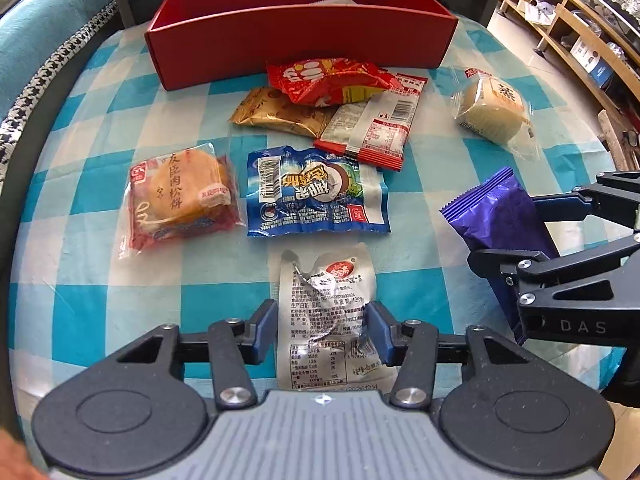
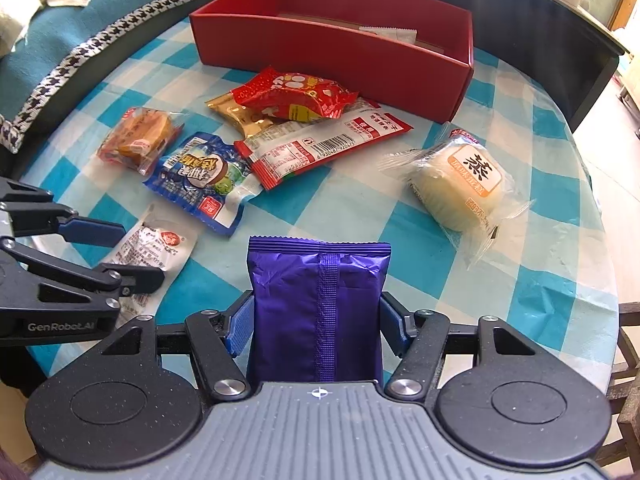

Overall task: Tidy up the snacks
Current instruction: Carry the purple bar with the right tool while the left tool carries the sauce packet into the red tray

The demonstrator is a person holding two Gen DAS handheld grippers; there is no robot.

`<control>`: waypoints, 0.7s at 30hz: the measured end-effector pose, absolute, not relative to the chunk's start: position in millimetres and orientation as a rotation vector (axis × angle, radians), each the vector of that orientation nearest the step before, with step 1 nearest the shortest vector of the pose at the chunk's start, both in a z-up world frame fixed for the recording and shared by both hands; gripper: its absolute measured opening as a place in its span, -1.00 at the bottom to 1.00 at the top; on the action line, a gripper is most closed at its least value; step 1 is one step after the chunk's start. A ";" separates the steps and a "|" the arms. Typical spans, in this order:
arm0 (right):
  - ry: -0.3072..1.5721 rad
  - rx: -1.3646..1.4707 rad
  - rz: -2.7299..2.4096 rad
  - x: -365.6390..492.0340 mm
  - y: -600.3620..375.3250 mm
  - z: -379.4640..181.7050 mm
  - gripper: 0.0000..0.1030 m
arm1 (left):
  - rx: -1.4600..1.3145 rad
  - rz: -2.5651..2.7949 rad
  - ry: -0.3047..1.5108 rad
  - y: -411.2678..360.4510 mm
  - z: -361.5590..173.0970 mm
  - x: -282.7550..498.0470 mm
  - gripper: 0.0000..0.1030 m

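Left wrist view: left gripper (image 1: 325,330), low centre, fingers pressed on both sides of white pouch (image 1: 326,312) lying on checked cloth (image 1: 100,184).
Right wrist view: right gripper (image 2: 318,328), low centre, clamped on purple packet (image 2: 318,308).
Red box (image 2: 332,52): upper centre, loose snacks strewn before it.

Gold packet (image 1: 276,114) lies half hidden under red packet (image 1: 328,80).

Both wrist views look steeply down, close, sharing the checked table (image 1: 120,312).
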State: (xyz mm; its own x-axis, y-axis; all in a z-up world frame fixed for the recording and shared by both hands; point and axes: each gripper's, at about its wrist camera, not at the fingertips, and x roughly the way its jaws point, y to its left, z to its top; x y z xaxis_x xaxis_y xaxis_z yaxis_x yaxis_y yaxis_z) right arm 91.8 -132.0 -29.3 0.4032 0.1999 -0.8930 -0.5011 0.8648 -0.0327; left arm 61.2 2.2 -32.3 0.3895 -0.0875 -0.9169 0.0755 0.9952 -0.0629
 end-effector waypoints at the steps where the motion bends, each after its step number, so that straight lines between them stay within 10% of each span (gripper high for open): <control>1: 1.071 -0.316 0.453 92.2 -131.7 -29.1 0.37 | -0.002 -0.105 1.162 -0.6 -32.7 62.2 0.69; 21: 0.995 -0.269 0.451 94.5 -139.4 -6.7 0.37 | -0.064 -0.043 1.047 6.0 -7.6 65.4 0.65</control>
State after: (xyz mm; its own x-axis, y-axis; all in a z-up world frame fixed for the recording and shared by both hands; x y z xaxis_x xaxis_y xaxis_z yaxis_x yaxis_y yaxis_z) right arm 94.5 -139.4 -6.7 0.4632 0.2416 -0.8527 -0.4824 0.8758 -0.0139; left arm 65.4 6.0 -7.6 0.4993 -0.0657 -0.8639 0.0049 0.9973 -0.0730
